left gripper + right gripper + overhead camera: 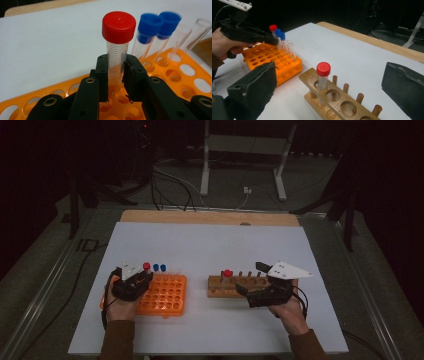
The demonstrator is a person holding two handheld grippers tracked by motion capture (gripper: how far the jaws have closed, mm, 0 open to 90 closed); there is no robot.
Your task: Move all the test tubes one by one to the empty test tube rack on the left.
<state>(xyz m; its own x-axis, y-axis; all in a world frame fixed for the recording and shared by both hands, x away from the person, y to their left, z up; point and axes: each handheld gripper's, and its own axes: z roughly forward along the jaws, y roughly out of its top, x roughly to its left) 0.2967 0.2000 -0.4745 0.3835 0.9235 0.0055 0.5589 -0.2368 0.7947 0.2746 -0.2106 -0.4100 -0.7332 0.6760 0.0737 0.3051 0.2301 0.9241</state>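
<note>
We couldn't see the foot of the red-capped tube (117, 50) in the left gripper view: black jaws covered it, so whether it sat in the orange rack (175, 72) was unclear. Rack ran off at lower left and right edge. Blue caps (160, 25), upper right, were slightly blurred. In the right gripper view the wooden rack (337, 100) was cut off at bottom.

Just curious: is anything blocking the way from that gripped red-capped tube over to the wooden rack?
Nothing visible: only bare white table lies between the red-capped clear plastic tube and the wooden rack, which has free holes.
</note>
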